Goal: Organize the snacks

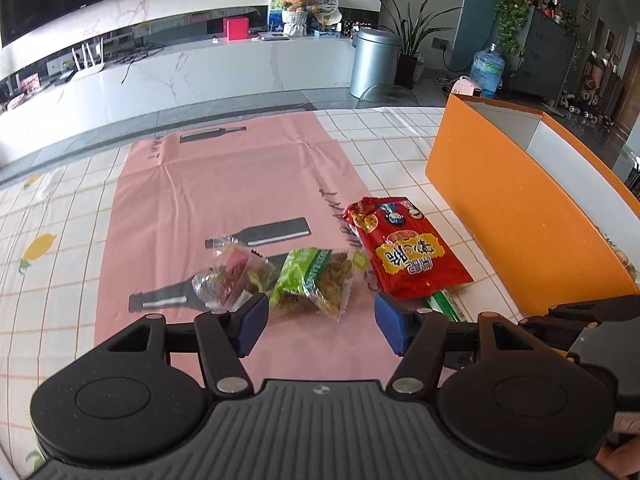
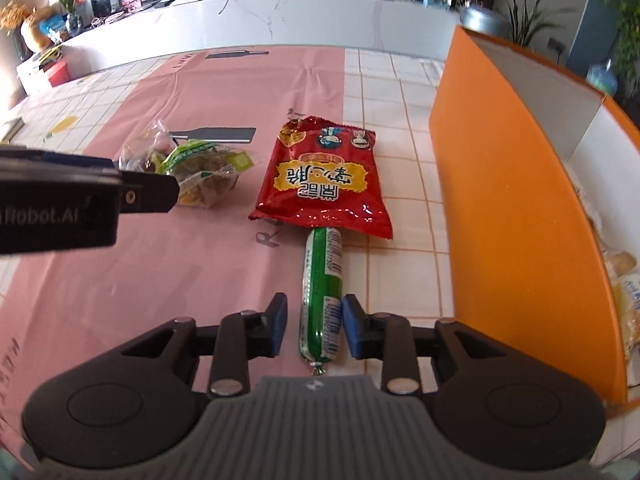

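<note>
so the left gripper (image 1: 321, 322) hangs over the pink plastic mat (image 1: 224, 184) with its blue pads spread wide and nothing between them – a small green-and-clear snack packet (image 1: 316, 280) lies just past the tips, touching a crinkly clear packet with red bits (image 1: 228, 276) on its left. the right gripper (image 2: 314, 326) is narrower, jaws straddling the near end of a green plastic-wrapped sausage stick (image 2: 323, 292). right pad looks to be touching it, left pad shows a gap, so no real squeeze. the sausage's far end is tucked under a flat red foil snack bag (image 2: 326, 184). tall orange cardboard box (image 2: 512, 208) stands right beside all this on the checked tablecloth (image 1: 60, 216), a few pale packets inside.
</note>
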Available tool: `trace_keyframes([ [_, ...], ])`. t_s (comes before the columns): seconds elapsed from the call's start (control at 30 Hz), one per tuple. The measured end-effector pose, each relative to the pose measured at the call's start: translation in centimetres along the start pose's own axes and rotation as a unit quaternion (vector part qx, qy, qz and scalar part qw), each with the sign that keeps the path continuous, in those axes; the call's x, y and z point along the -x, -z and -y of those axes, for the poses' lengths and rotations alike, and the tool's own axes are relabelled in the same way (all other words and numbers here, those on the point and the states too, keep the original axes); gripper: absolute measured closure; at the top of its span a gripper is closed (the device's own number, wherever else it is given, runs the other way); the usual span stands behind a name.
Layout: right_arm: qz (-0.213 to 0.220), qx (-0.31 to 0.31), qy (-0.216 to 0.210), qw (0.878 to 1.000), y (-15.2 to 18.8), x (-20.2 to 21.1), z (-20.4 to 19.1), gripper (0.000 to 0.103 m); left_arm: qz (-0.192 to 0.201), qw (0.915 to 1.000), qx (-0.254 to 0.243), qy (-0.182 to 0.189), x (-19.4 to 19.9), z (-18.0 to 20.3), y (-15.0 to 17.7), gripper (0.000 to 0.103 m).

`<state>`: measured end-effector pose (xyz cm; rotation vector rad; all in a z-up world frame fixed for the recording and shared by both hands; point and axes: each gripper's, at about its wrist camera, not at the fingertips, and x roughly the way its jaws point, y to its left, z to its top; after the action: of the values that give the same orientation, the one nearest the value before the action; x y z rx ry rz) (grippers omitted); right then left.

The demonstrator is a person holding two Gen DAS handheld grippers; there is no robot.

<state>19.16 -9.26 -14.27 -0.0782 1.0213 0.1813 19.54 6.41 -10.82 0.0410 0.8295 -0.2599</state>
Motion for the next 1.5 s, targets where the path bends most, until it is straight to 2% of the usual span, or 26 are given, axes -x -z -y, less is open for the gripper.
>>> trace_keyframes([
  [0.1,-0.021,-0.009,-0.017,1.0,-0.8,-0.4,0.3,0.074,-0.001,0.999,-0.044,-0.008,-1.0,0.4,-0.4,0.025],
  [0.23,-0.047,-0.022,-0.034,0.998,-1.3,-1.0,1.0,0.082,0.002,0.9941,-0.107,-0.017,-2.2,1.3,-0.6,0.024],
  [0.47,-0.058,-0.038,-0.056,0.996,-1.5,-1.2,2.0,0.083,-0.008,0.9858,-0.165,-0.031,-4.2,2.5,-0.4,0.025],
  [0.53,-0.056,-0.035,-0.057,0.996,-1.4,-1.0,2.0,0.083,-0.013,0.9831,-0.178,-0.042,-4.9,2.9,-0.4,0.028],
  [0.67,-0.056,-0.033,-0.061,0.996,-1.3,-0.9,2.1,0.083,-0.024,0.982,-0.18,-0.052,-5.8,3.1,-0.1,0.046],
  [0.87,-0.054,-0.038,-0.068,0.995,-1.3,-1.0,2.5,0.083,-0.024,0.986,-0.157,-0.051,-5.4,2.9,0.1,0.055],
  [1.03,-0.056,-0.034,-0.074,0.995,-1.2,-0.9,2.5,0.083,-0.042,0.9887,-0.138,-0.039,-4.6,3.2,0.1,0.06],
  [1.23,-0.065,-0.035,-0.083,0.994,-0.8,-0.6,2.6,0.084,-0.068,0.9957,-0.061,-0.015,-2.8,2.6,0.4,0.062],
  [1.4,-0.07,-0.042,-0.095,0.992,-0.3,-0.2,2.8,0.084,-0.081,0.9967,0.009,-0.004,-1.2,1.4,0.6,0.062],
  [1.5,-0.067,-0.04,-0.102,0.992,-0.1,0.5,2.6,0.084,-0.079,0.9964,0.03,-0.008,-0.3,1.2,0.5,0.062],
])
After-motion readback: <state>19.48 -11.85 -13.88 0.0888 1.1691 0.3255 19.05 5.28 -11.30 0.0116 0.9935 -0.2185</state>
